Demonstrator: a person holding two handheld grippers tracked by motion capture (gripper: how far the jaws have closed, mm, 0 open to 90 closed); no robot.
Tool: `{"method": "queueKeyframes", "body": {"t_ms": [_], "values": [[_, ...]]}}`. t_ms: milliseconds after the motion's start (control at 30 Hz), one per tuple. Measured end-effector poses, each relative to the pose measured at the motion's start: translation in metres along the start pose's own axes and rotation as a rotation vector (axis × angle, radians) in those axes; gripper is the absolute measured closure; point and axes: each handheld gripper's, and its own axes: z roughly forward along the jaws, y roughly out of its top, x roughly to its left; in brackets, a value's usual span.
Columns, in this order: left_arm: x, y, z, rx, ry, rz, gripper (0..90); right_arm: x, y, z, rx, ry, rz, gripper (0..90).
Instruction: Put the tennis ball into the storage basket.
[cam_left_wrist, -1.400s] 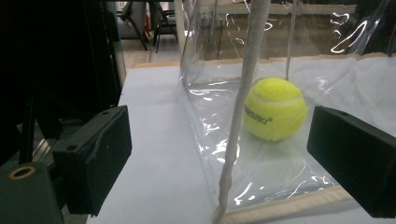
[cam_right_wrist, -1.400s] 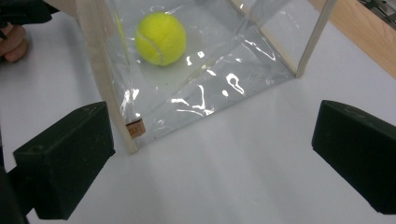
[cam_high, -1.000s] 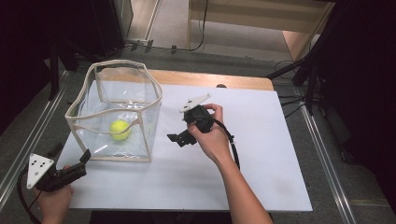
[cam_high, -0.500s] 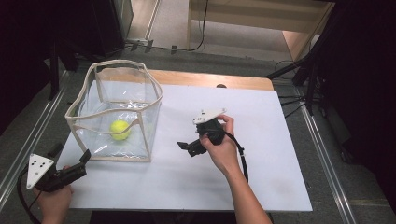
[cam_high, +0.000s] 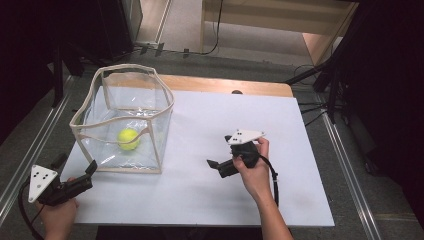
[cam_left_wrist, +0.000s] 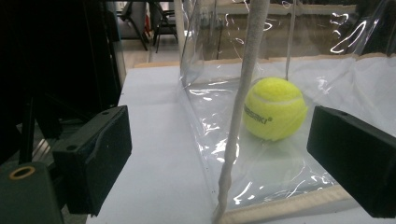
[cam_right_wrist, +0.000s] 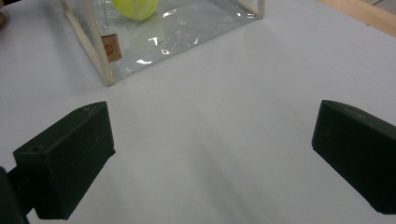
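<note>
Tennis ball (cam_high: 128, 138) inside clear bag (cam_high: 150, 107), worktop's 10 o'clock | left gripper (cam_high: 75, 167) gaping at bag's corner seam | right gripper (cam_high: 212, 163) empty, jaws apart | advice: pinch seam squarely, avoid crushing film.

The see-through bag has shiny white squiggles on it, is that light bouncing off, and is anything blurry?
Yes: in the left gripper view, glare streaks the clear bag above the sharp tennis ball, while the near jaws look soft; in the right gripper view, small glints sit on the bag's floor; the high view is dark around the bright table.
</note>
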Motion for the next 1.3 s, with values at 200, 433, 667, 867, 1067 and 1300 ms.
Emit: {"method": "queueKeyframes", "body": {"t_ms": [200, 433, 667, 867, 1067, 1300], "values": [[0.000, 0.000, 0.000, -0.001, 0.002, -0.001, 6.9, -0.005, -0.019, -0.013, -0.016, -0.026, 0.032, 0.0], [-0.001, -0.001, 0.000, -0.004, 0.003, 0.010, 6.9, -0.009, -0.034, -0.028, -0.041, -0.050, 0.057, 0.0], [-0.002, -0.001, 0.000, -0.002, 0.004, 0.012, 6.9, -0.016, -0.054, -0.045, -0.061, -0.082, 0.092, 0.0], [-0.002, -0.001, 0.000, -0.004, 0.001, 0.013, 6.9, -0.020, -0.070, -0.055, -0.059, -0.108, 0.118, 0.0], [-0.002, -0.001, 0.000, -0.005, 0.000, 0.012, 6.9, -0.026, -0.083, -0.065, -0.071, -0.139, 0.142, 0.0], [-0.003, -0.001, 0.000, -0.004, 0.001, 0.014, 6.9, -0.030, -0.098, -0.074, -0.082, -0.164, 0.171, 0.0]]}}
